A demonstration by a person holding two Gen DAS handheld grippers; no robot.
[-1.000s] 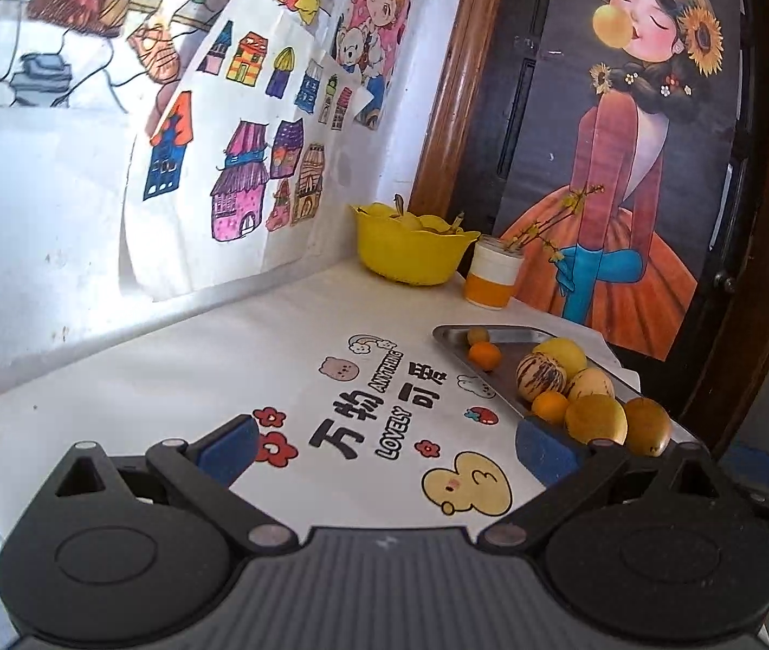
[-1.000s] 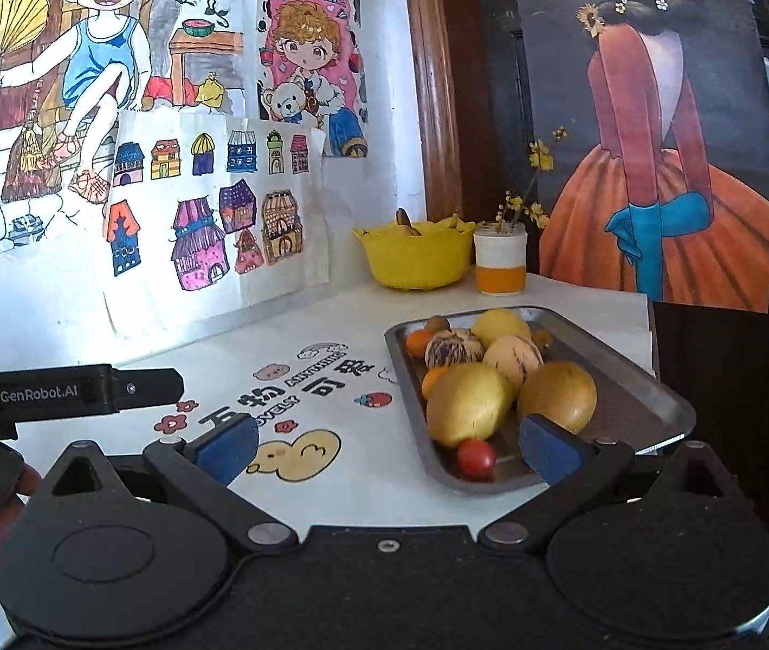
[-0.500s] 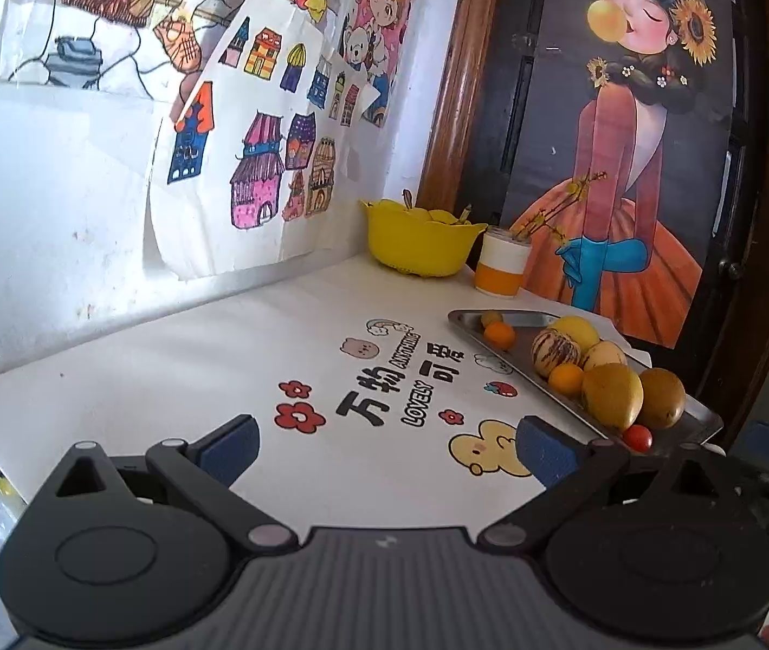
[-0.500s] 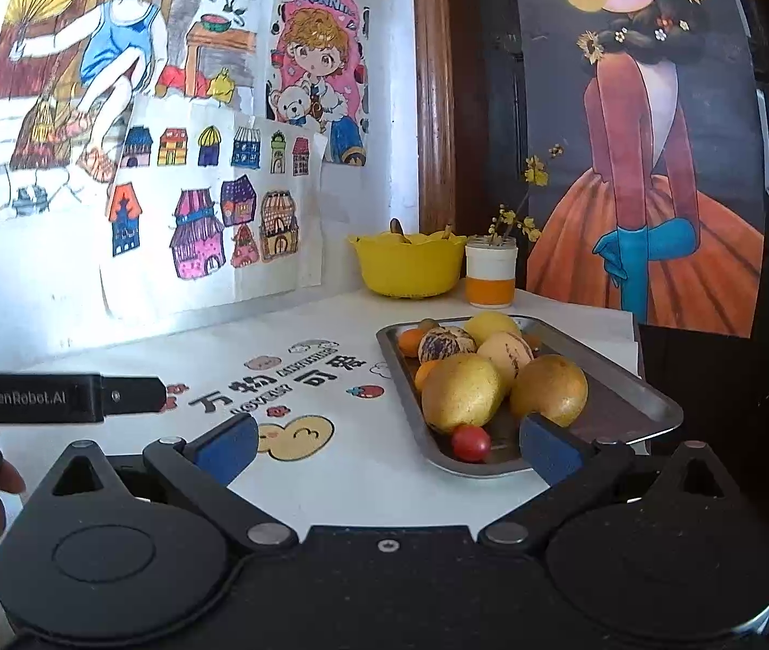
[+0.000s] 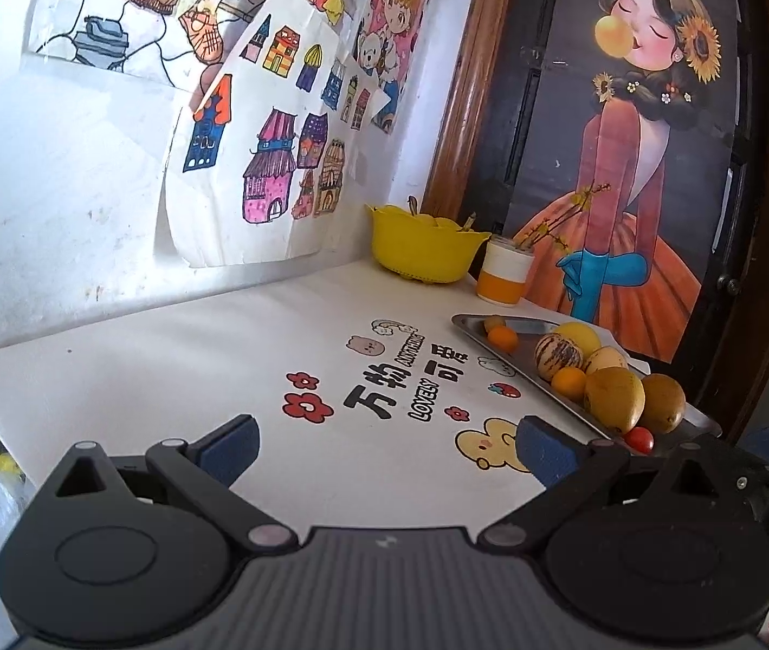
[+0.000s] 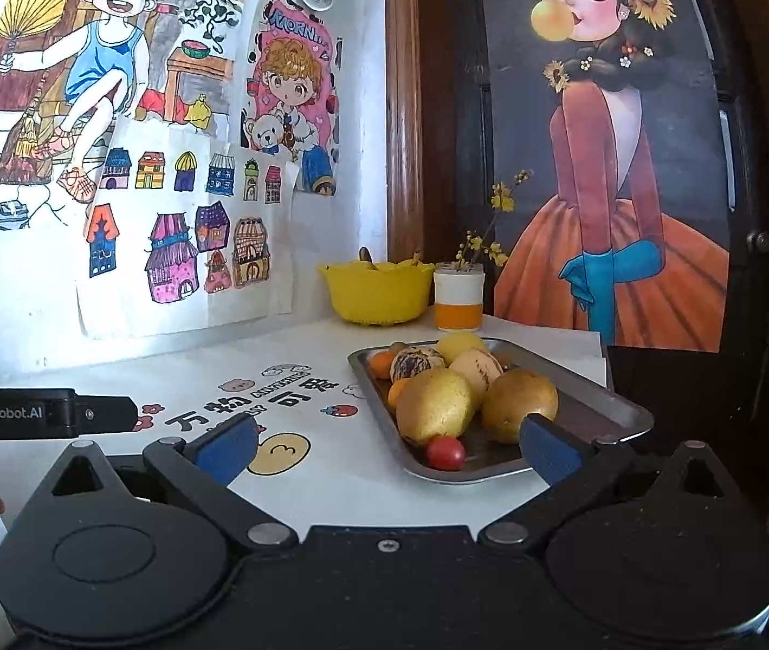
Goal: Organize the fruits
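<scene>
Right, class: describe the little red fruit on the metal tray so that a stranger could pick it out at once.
Find the metal tray of fruit at the table's right side. At its near end, just in front of the big yellow-brown fruit, lies the cherry tomato. It is the only red fruit there and the smallest.

Wide-spread right tongs (image 6: 388, 447) above a metal tray (image 6: 620, 410) of fruit, cherry tomato (image 6: 445, 453) nearest.

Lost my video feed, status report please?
Left gripper open, empty; right gripper open, empty. Fruits piled on rectangular steel tray, untouched. Small red tomato nearest. Nothing blocking.
</scene>
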